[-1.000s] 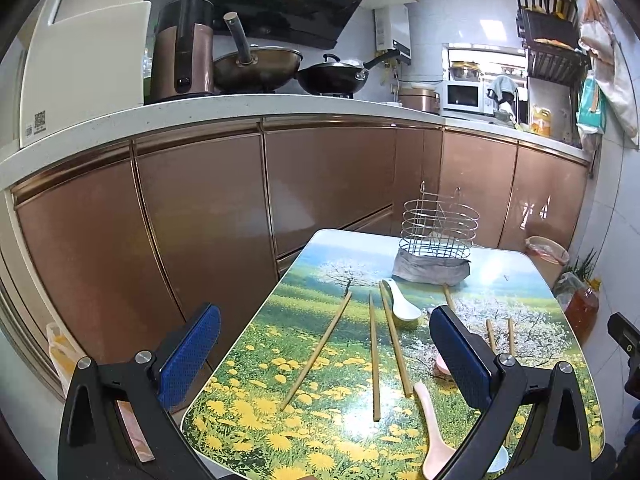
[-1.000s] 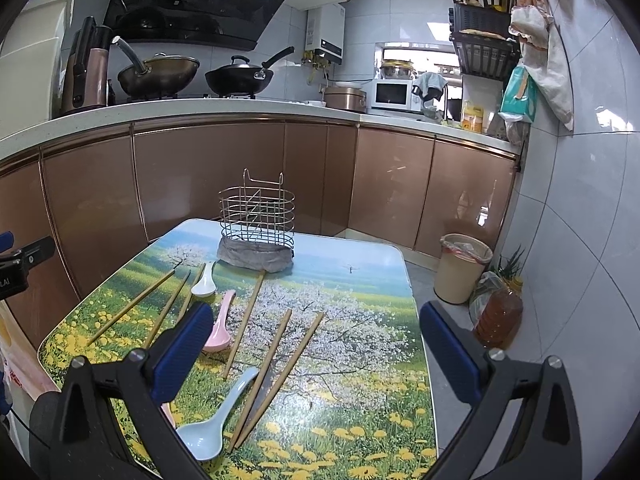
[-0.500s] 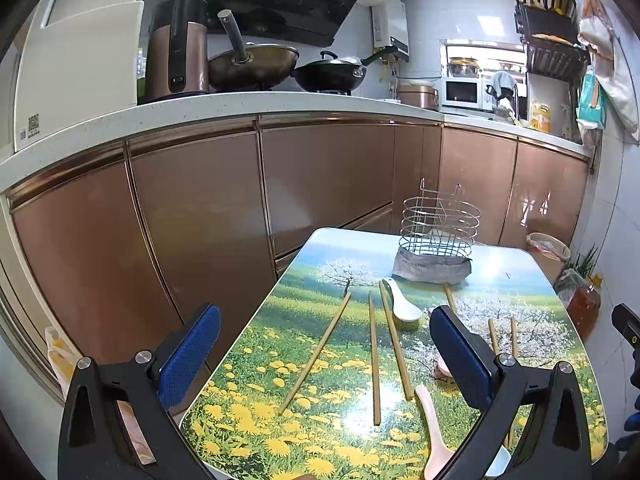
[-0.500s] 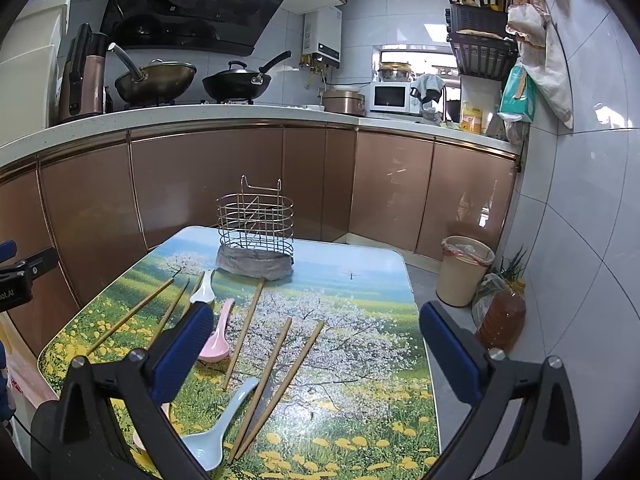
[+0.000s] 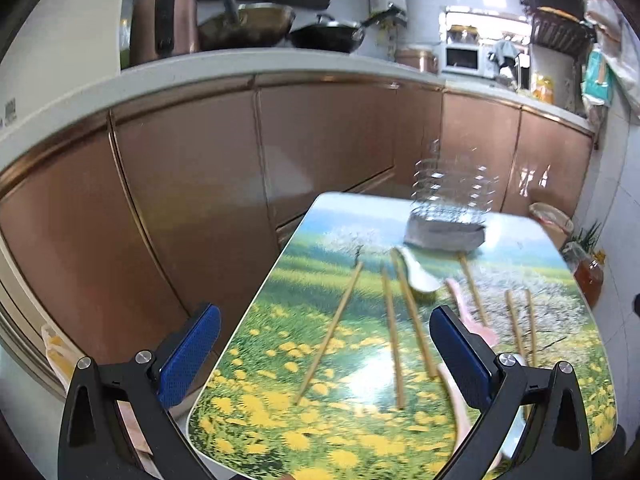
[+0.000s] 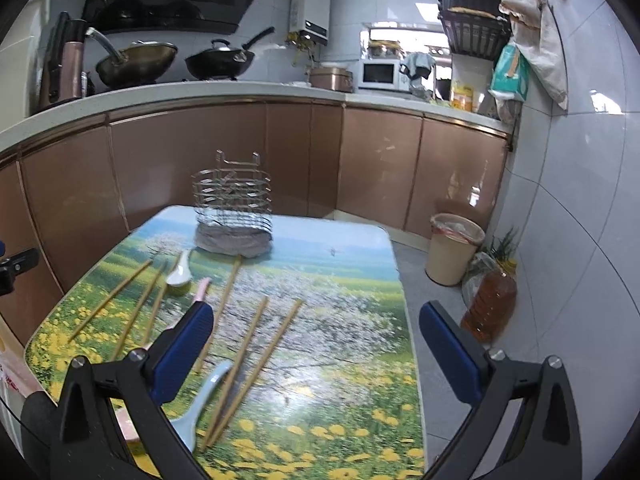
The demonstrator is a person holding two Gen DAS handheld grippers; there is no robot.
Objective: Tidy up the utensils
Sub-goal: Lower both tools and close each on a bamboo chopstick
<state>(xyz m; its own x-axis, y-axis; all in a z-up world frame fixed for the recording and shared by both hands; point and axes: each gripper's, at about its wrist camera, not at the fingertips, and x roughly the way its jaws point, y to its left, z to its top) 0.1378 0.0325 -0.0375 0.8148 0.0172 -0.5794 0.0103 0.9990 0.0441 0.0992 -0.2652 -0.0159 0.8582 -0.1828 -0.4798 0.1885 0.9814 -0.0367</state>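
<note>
Both the left gripper (image 5: 324,356) and the right gripper (image 6: 316,350) hang spread and empty. Ahead of them, wooden chopsticks (image 6: 248,344) and ceramic spoons (image 6: 180,274) lie loose on the flower-printed table (image 6: 344,320); beyond stands the wire utensil basket (image 6: 232,200), seemingly unfilled, so nothing looks sorted yet.

No lettering reads clearly anywhere (the fridge (image 5: 48,52) sticker is only a blur).
</note>
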